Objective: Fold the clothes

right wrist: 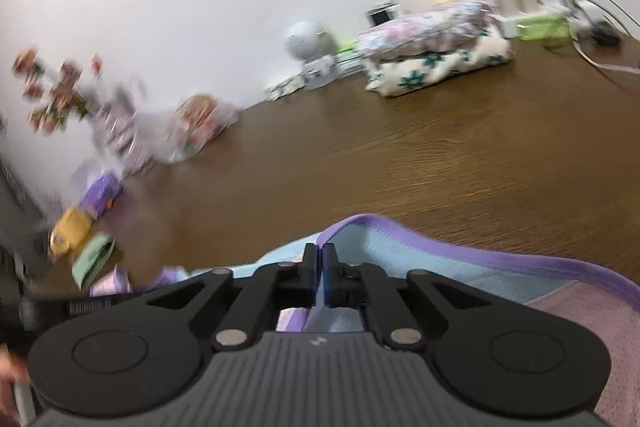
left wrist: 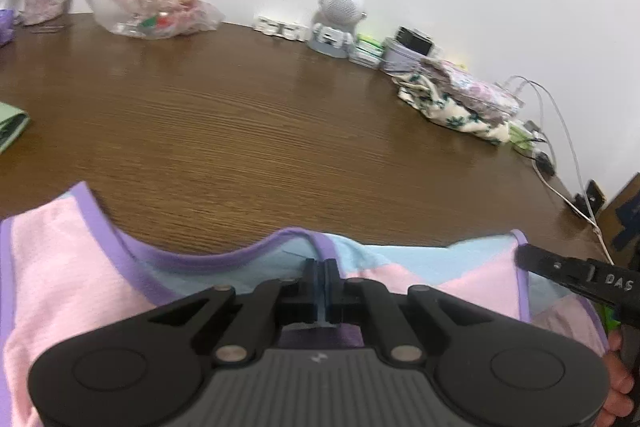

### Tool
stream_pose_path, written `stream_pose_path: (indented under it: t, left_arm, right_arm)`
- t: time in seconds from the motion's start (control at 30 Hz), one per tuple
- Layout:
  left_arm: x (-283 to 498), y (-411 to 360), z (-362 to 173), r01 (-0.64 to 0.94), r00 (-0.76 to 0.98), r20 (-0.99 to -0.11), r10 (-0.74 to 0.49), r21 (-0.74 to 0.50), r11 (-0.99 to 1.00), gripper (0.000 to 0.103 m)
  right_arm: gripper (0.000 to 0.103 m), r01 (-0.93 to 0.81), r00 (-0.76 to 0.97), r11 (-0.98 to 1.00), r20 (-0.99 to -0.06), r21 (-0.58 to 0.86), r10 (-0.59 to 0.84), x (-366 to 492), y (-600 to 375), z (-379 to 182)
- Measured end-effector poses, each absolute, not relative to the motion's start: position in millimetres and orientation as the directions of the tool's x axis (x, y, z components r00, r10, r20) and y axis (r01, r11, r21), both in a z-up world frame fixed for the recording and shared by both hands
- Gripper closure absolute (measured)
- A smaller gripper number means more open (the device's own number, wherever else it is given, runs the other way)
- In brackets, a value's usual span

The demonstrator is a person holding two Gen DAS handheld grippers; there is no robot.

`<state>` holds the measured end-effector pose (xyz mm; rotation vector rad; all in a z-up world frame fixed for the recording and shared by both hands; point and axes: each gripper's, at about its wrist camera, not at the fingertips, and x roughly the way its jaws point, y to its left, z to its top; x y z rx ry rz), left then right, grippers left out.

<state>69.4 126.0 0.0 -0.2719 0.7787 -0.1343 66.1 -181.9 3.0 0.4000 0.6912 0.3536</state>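
Note:
A pink and light-blue sleeveless top (left wrist: 72,267) with purple trim lies at the near edge of the brown wooden table (left wrist: 260,131). My left gripper (left wrist: 322,267) is shut on its purple-trimmed edge. My right gripper (right wrist: 320,255) is shut on another part of the same top (right wrist: 440,267), at the purple trim. The right gripper's black finger also shows at the right of the left wrist view (left wrist: 576,275).
A stack of folded floral clothes (left wrist: 460,99) sits at the back right, also in the right wrist view (right wrist: 432,47). A small astronaut-shaped speaker (left wrist: 338,23), a plastic bag of items (left wrist: 152,7), cables (left wrist: 560,131) and small packets (right wrist: 92,227) line the table's far and left edges.

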Motion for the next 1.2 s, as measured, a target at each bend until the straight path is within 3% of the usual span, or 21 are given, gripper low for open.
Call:
stream_pose_path:
  t: [0.03, 0.07, 0.3, 0.4, 0.43, 0.53, 0.73, 0.9, 1.1, 1.2]
  left_arm:
    - [67.8, 126.9, 1.8, 0.026, 0.704, -0.673, -0.228, -0.297, 0.955, 0.095]
    - [65.8, 127.5, 3.9, 0.034, 0.702, -0.671, -0.238, -0.302, 0.953, 0.091]
    - [64.4, 113.6, 6.6, 0.108, 0.685, -0.672, -0.281, -0.287, 0.952, 0.090]
    - [67.9, 107.0, 4.8, 0.132, 0.672, -0.676, -0.300, -0.290, 0.948, 0.098]
    - [69.6, 106.3, 4.3, 0.142, 0.671, -0.672, -0.314, -0.299, 0.944, 0.102]
    - [71.9, 109.3, 7.2, 0.115, 0.705, -0.650, -0.284, -0.291, 0.950, 0.103]
    - [72.5, 132.7, 16.0, 0.022, 0.759, -0.609, -0.230, -0.329, 0.944, 0.102]
    - [54.7, 121.7, 11.2, 0.133, 0.686, -0.676, -0.267, -0.245, 0.960, 0.069]
    - [11.6, 122.6, 10.9, 0.121, 0.721, -0.663, -0.199, -0.162, 0.979, 0.067]
    - [-7.2, 117.4, 9.1, 0.091, 0.733, -0.665, -0.145, -0.115, 0.989, 0.067]
  right_arm:
    - [0.082, -0.172, 0.704, 0.864, -0.554, 0.473, 0.444, 65.7, -184.7, 2.5]
    - [0.079, -0.175, 0.693, 0.858, -0.559, 0.482, 0.455, 63.9, -187.7, 2.3]
    - [0.079, -0.246, 0.636, 0.850, -0.584, 0.466, 0.504, 53.4, -175.8, -0.6]
    - [0.084, -0.282, 0.614, 0.848, -0.594, 0.449, 0.520, 49.2, -167.1, -2.0]
    - [0.089, -0.294, 0.606, 0.846, -0.598, 0.444, 0.525, 47.8, -164.2, -2.5]
    - [0.098, -0.331, 0.583, 0.841, -0.609, 0.428, 0.539, 43.5, -155.4, -3.9]
    - [0.098, -0.329, 0.591, 0.841, -0.601, 0.429, 0.538, 36.0, -159.1, -4.9]
    - [0.095, -0.333, 0.611, 0.869, -0.619, 0.365, 0.494, 33.3, -156.6, 8.3]
    - [0.095, -0.465, 0.576, 0.821, -0.591, 0.332, 0.565, 46.8, -123.1, 53.1]
    - [0.094, -0.531, 0.479, 0.780, -0.641, 0.332, 0.599, 65.7, -77.5, 49.5]
